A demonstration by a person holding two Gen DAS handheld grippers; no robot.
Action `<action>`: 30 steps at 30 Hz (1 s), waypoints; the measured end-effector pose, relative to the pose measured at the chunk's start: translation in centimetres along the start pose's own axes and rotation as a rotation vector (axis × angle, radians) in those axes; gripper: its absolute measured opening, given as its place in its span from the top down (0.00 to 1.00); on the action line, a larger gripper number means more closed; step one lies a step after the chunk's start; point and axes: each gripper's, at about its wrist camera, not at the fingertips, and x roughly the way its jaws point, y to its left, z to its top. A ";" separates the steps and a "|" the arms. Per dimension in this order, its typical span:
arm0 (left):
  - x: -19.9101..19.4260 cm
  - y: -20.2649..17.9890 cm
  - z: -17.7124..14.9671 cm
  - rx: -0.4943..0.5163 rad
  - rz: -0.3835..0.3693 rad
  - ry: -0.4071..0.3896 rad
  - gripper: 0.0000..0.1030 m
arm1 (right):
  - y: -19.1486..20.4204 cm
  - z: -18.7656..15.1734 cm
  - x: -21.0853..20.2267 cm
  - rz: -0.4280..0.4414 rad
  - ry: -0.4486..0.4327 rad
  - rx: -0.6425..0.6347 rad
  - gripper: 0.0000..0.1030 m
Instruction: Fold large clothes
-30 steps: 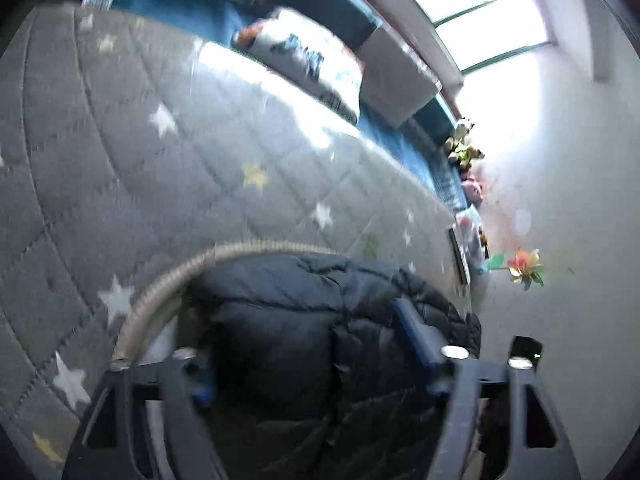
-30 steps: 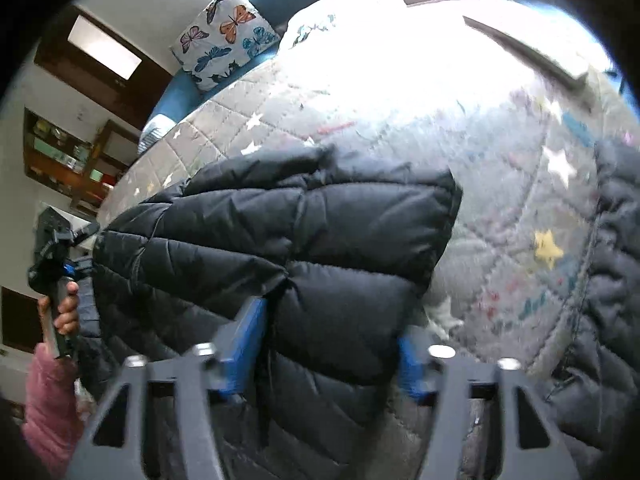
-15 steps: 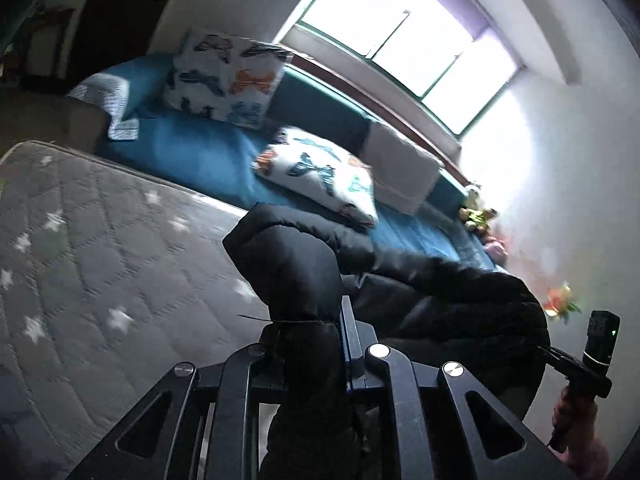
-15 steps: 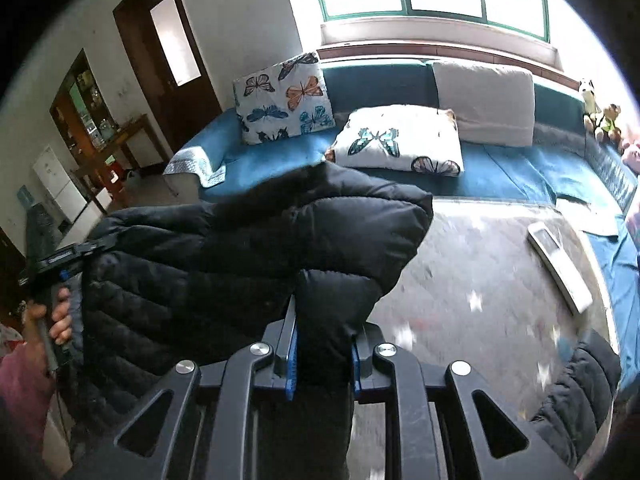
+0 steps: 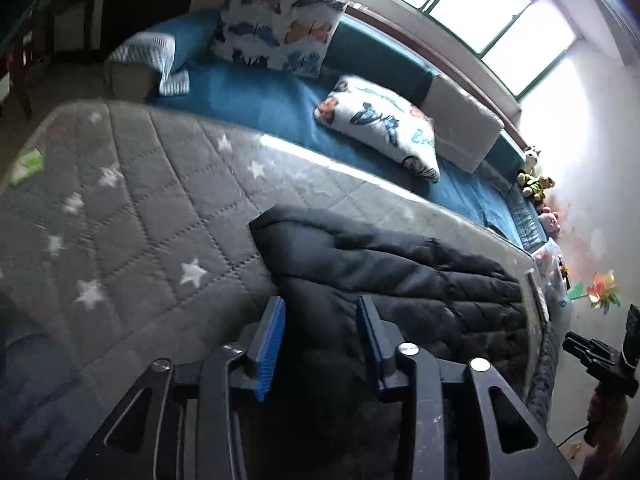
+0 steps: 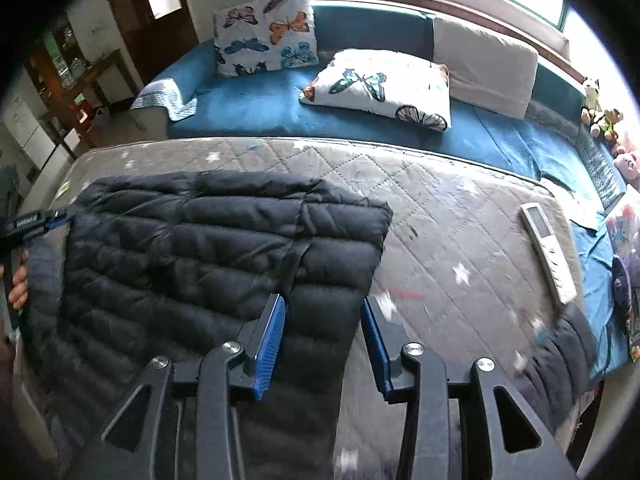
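Note:
A black quilted puffer jacket (image 5: 400, 272) lies folded flat on the grey star-print mattress (image 5: 132, 200). My left gripper (image 5: 320, 312) hovers over the jacket's left edge. Its jaws are opening and its blue pads (image 5: 272, 340) are clear of the fabric. In the right wrist view the same jacket (image 6: 200, 240) spreads to the left, and my right gripper (image 6: 323, 308) hangs above its right edge, jaws opening, nothing pinched. A loose dark sleeve (image 6: 560, 344) droops off the mattress at the right. Each view catches the other gripper at its edge, held by a hand.
A white remote control (image 6: 546, 248) lies on the mattress at the right. Behind is a blue sofa (image 6: 260, 108) with butterfly pillows (image 6: 380, 84) and plush toys (image 6: 600, 116). A small green item (image 5: 28, 166) sits at the mattress's far left corner.
Half a second ago both grippers were shut on raised folds of the jacket. Now both have let go and the jacket lies flat on the mattress.

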 end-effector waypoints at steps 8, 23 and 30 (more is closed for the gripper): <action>-13.1 -5.2 -8.0 0.167 -0.049 -0.035 0.43 | 7.2 -7.1 -5.4 0.044 0.034 -0.171 0.54; -14.7 -10.5 -35.7 0.486 -0.268 0.192 0.43 | 18.2 -23.8 -4.6 0.301 0.117 -0.353 0.54; -13.1 -10.7 -44.0 0.781 -0.147 0.147 0.38 | 20.4 -30.1 -2.7 0.200 0.037 -0.490 0.53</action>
